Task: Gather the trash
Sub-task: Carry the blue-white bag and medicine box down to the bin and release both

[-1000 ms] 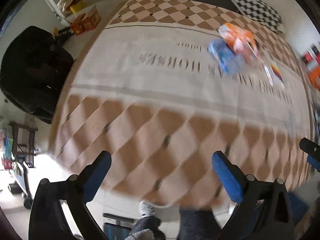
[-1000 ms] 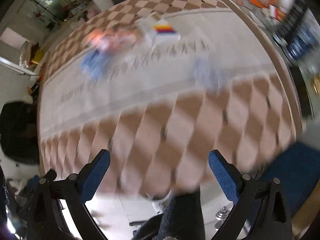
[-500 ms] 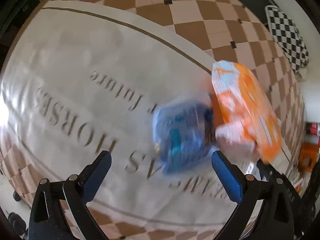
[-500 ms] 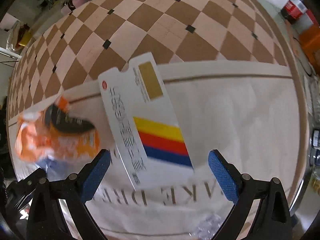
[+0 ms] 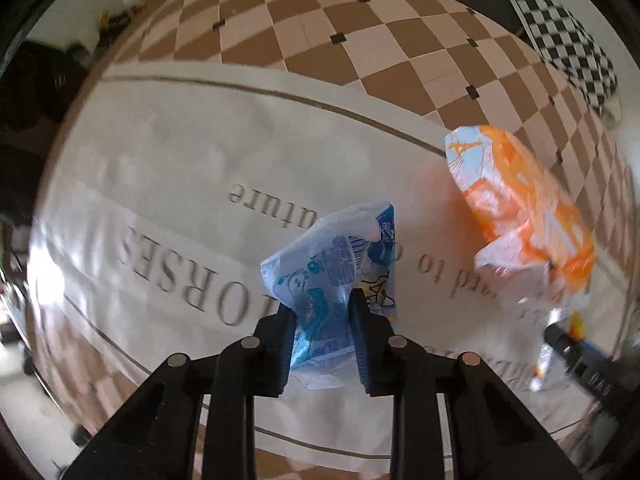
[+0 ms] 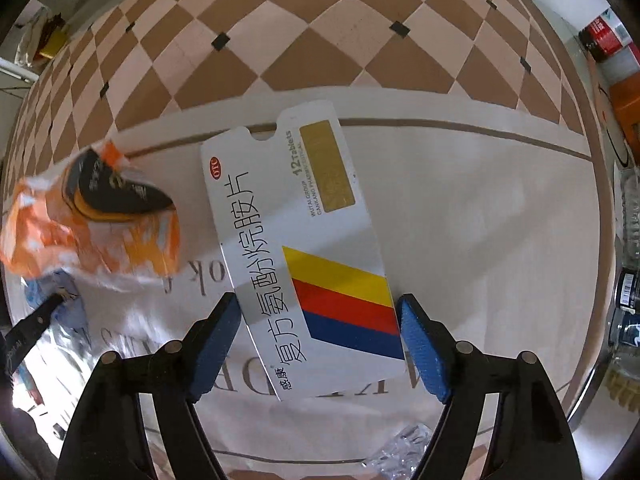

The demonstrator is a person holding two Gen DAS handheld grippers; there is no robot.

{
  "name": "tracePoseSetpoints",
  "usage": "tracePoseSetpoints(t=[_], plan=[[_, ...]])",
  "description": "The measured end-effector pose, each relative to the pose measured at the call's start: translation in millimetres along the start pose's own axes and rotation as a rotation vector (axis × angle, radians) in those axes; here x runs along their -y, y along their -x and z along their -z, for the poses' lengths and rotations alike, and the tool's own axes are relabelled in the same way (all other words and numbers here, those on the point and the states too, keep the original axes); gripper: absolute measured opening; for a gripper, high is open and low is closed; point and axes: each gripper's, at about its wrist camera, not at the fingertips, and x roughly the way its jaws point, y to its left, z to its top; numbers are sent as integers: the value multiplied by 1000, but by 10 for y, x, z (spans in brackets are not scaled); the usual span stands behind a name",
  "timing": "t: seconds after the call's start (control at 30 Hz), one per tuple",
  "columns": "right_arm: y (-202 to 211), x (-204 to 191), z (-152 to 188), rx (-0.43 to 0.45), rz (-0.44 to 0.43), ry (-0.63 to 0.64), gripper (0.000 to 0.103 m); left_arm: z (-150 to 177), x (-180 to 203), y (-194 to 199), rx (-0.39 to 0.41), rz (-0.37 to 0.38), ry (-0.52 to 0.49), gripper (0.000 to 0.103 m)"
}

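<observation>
A crumpled blue plastic wrapper (image 5: 340,248) stands up off the printed tablecloth (image 5: 180,152), and my left gripper (image 5: 322,304) is closing on it with both pads pressed into its lower part. An orange and white snack bag (image 5: 524,208) lies just right of it. In the right wrist view a flat white medicine box (image 6: 296,232) with yellow, red and blue stripes lies on the cloth. My right gripper (image 6: 318,308) straddles its near end, jaws closing, pads right at the box's long edges. The orange bag (image 6: 92,224) lies left of the box.
A scrap of clear plastic (image 6: 400,448) lies at the cloth's near edge. Bottles and jars (image 6: 628,300) and a red can (image 6: 604,36) crowd the table's right rim. A checkered cushion (image 5: 568,48) and a black chair (image 5: 32,92) stand beyond the table.
Both grippers came in over the table and dropped onto the trash. The left jaws went from wide open to clamped on the blue wrapper. The right jaws narrowed around the medicine box.
</observation>
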Motion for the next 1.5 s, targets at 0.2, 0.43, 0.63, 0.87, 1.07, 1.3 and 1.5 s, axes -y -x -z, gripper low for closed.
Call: tracePoseSetpoints(t=[0.2,0.43,0.63,0.87,1.07,1.3,1.5], plan=[[16,-50,-151,2,20,-21,83,36,-2,47,27,0,-24,22],[343,-124,58,67,19,-13,81,378,9,293,76,3,-64,19],[849,-236,629,157,-39,-33,81,844,-182,745,136,35,-125,18],[1106,-496,2070,245,-131,-71,80,1608,-739,1296,231,113,-205,18],[1048,-877,3619,249,-206,-132,80,2358,-1381,1331,211,185,-250,18],[477,-1149,5104,115,-264,-195,80,3301,-2137,925,21,219,-267,18],[-441,-1135,5739,-27,-268,-262,80,3771,-2313,-16,-190,230,-253,18]])
